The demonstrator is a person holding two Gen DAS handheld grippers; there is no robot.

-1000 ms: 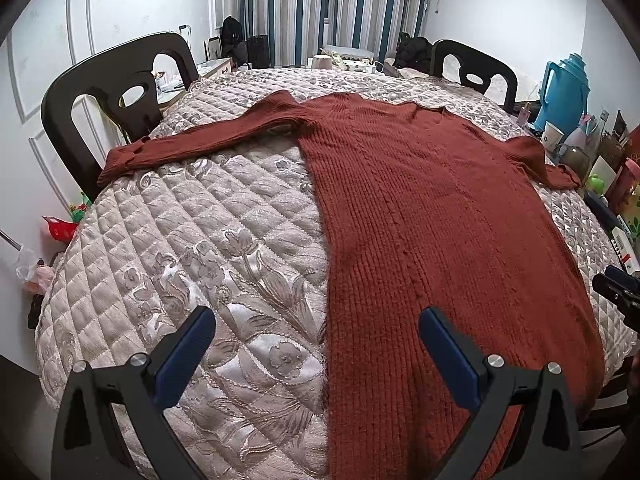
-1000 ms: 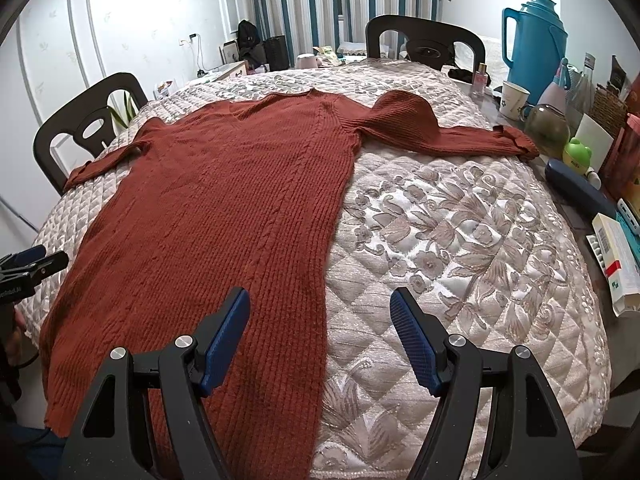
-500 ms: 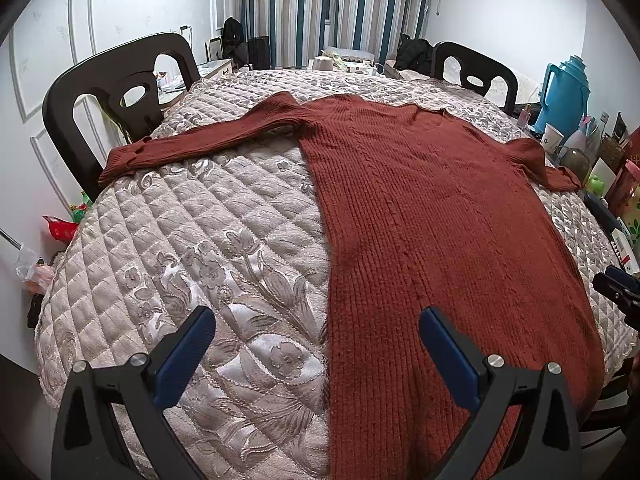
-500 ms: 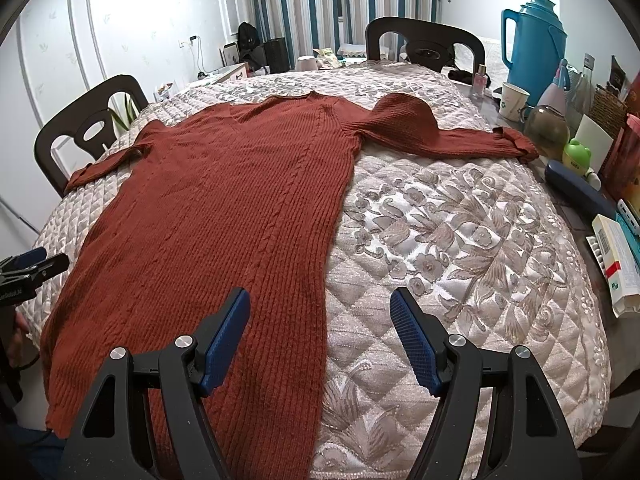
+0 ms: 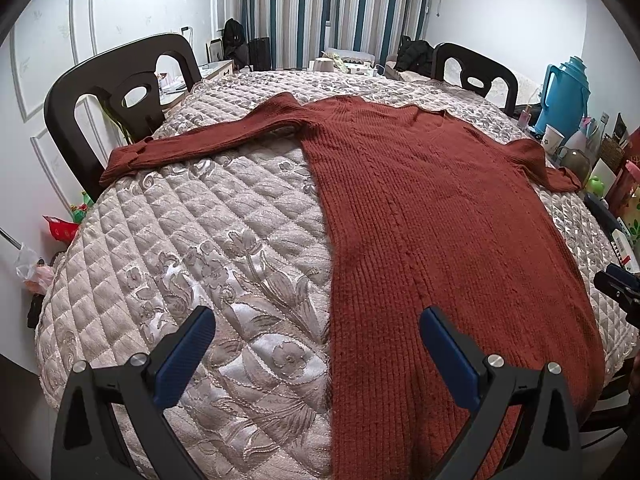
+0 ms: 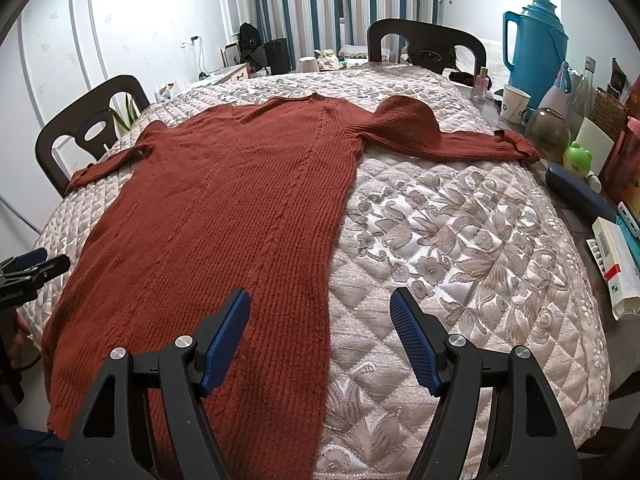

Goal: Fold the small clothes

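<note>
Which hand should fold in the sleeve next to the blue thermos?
Probably the right gripper. It hangs open over the sweater's right edge, on the side where that sleeve stretches toward the thermos. The left gripper, also open, sits across the sweater.

A rust-red ribbed knit sweater [image 5: 432, 216] is being seen lying flat and unfolded, front up, on a quilted floral cover [image 5: 192, 248], V-neck at the far side, both long sleeves spread outward, hem hanging over the near edge.
</note>
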